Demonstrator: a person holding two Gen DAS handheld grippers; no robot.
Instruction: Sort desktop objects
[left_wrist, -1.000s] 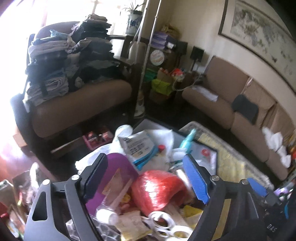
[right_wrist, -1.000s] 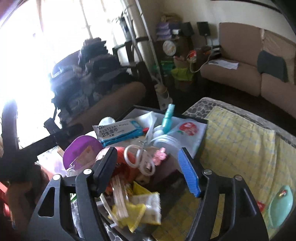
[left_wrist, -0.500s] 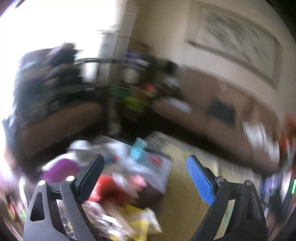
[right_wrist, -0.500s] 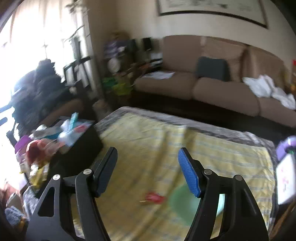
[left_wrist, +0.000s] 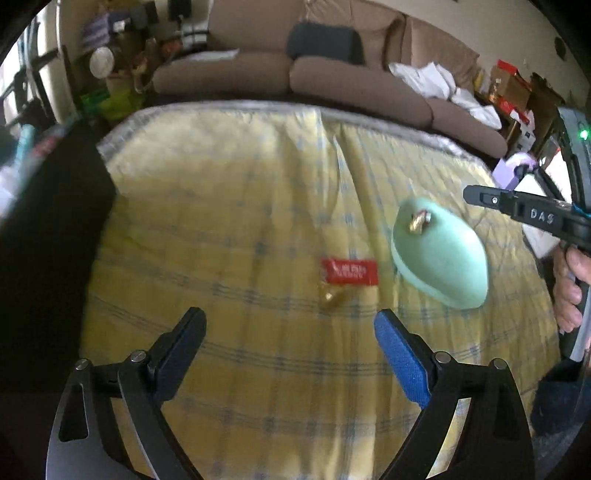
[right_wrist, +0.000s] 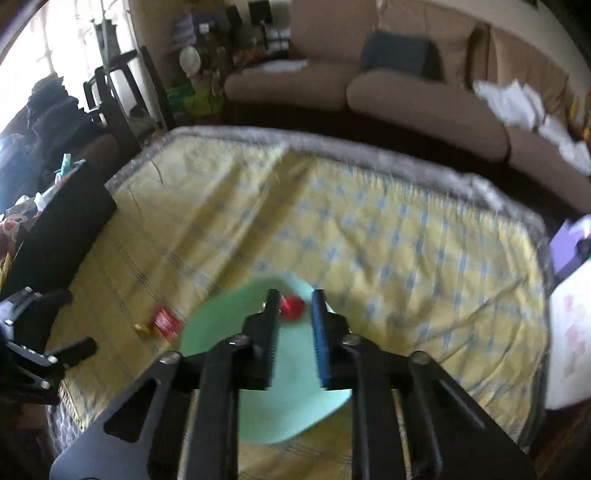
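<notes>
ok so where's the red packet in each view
Left wrist: red packet lies mid-frame on the yellow cloth, just left of the green dish.
Right wrist: low left, again left of the dish.
Shared landmark: the green dish.

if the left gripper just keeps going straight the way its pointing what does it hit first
Probably the red packet on the yellow cloth, with a small gold-wrapped piece just before it. The left gripper is open and aimed there; depth is unclear.

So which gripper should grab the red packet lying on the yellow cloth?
Left. The left gripper is open with the red packet just ahead between its fingers; the right gripper is narrowed over the green dish.
</notes>
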